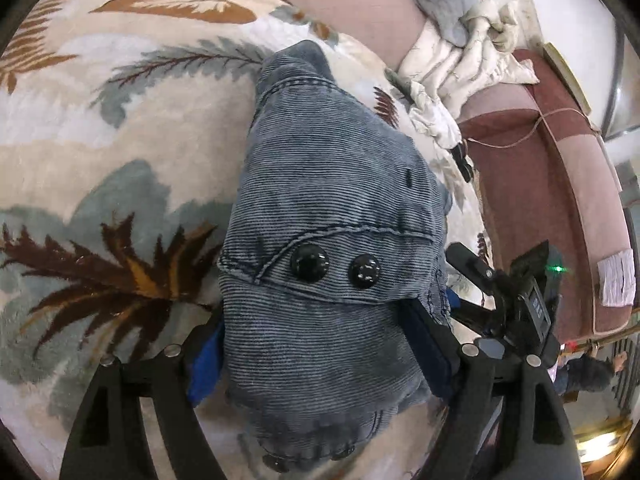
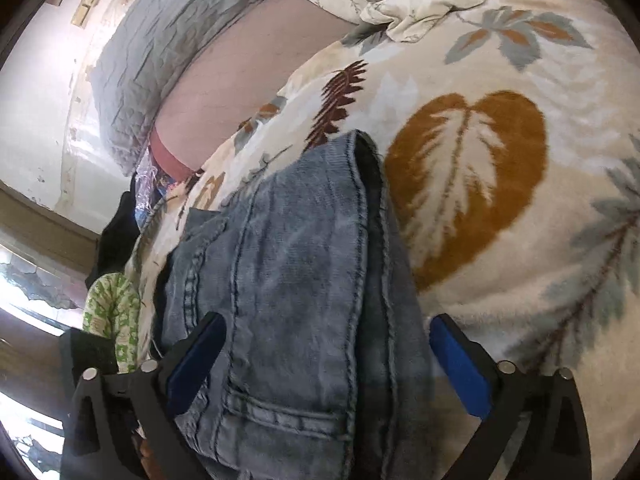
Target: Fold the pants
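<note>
Pants: blue-grey denim pants, bunched into a thick bundle with two black round buttons showing, lying on the cream fleece blanket with brown and grey leaf print that covers the bed.
Left gripper: jaws apart, blue pads on either side of the bundle's near end; whether the pads press on it cannot be told.
Right gripper: jaws wide apart, straddling the layered denim; the right pad stands clear of the cloth, the left pad lies against it.
Blanket edge: a crumpled white cloth lies by the far edge of the blanket, beside a grey quilted pillow.
Bed: pinkish mattress bare beyond the blanket.
</note>
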`<state>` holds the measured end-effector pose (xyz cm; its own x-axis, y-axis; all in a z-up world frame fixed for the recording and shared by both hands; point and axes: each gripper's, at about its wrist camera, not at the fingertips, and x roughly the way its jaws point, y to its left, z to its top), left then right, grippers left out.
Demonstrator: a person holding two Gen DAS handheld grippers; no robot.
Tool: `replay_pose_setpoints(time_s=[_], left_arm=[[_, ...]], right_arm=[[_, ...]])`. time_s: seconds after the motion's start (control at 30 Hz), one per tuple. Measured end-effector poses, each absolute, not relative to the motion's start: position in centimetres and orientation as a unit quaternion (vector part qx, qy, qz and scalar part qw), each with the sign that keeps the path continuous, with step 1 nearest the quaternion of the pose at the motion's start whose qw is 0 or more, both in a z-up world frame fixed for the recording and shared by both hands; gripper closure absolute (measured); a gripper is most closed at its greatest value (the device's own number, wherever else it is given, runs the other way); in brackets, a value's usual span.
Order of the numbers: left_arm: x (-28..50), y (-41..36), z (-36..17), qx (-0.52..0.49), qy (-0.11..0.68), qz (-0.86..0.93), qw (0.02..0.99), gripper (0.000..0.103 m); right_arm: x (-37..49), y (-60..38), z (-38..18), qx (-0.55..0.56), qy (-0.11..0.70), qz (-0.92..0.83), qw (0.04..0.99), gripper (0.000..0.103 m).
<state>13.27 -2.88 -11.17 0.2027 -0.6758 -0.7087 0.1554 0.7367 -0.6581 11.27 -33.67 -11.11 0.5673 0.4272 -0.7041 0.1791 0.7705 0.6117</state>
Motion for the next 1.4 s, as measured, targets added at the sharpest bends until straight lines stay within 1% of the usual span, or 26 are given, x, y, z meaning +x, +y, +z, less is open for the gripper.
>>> replay_pose_setpoints(time_s=[0.07,0.13,0.17,0.2,0.23,0.27,0.3,0.47,0.57,0.6,1.07,1.27,1.4], left_arm=[[13.1,-3.0,-11.0,-0.224,0.559,-0.286,0.745,0.021],[13.0,-3.3,-10.8,-0.215,0.555,-0.288,0.750,0.021],[12.9,-3.4,-10.7,-0.210,0.553,-0.289,0.753,0.024],[12.8,-3.5,-10.5,-0.205,0.548,-0.290,0.757,0.028],[12.7,-3.6,-10.3,-0.202,0.544,-0.291,0.761,0.030],[12.5,-3.6,-10.1,-0.200,0.539,-0.293,0.764,0.035],[12.4,-3.6,-9.9,-0.196,0.535,-0.295,0.767,0.039],[12.1,-3.7,-9.2,-0.186,0.523,-0.298,0.776,0.048],[11.9,-3.3,-8.4,-0.189,0.513,-0.302,0.781,0.054],[11.8,-3.0,-8.2,-0.192,0.511,-0.303,0.782,0.055],[10.0,1.2,-2.9,-0.160,0.449,-0.283,0.832,0.056],[8.9,3.4,-2.5,-0.152,0.442,-0.264,0.844,0.056],[8.2,4.9,-3.9,-0.140,0.449,-0.249,0.846,0.056]], right_arm=[[11.3,-33.1,-10.9,0.315,0.464,0.079,0.824,0.002],[11.2,-32.5,-10.7,0.286,0.469,0.072,0.832,0.008],[11.1,-32.5,-10.7,0.281,0.470,0.070,0.834,0.015],[11.0,-32.5,-10.7,0.282,0.468,0.074,0.834,0.027],[11.0,-32.5,-10.6,0.286,0.466,0.082,0.834,0.034],[10.9,-32.5,-10.4,0.284,0.465,0.084,0.834,0.046],[10.9,-32.4,-10.2,0.275,0.464,0.082,0.838,0.050],[10.5,-32.1,-9.3,0.268,0.454,0.083,0.846,0.058],[10.3,-31.7,-8.1,0.266,0.443,0.090,0.852,0.060],[10.2,-31.5,-7.7,0.263,0.440,0.091,0.854,0.065],[9.1,-26.6,-2.9,0.237,0.398,0.143,0.875,0.066],[8.7,-23.7,-2.1,0.226,0.394,0.165,0.875,0.066],[8.0,-21.6,-2.7,0.203,0.409,0.151,0.877,0.066]])
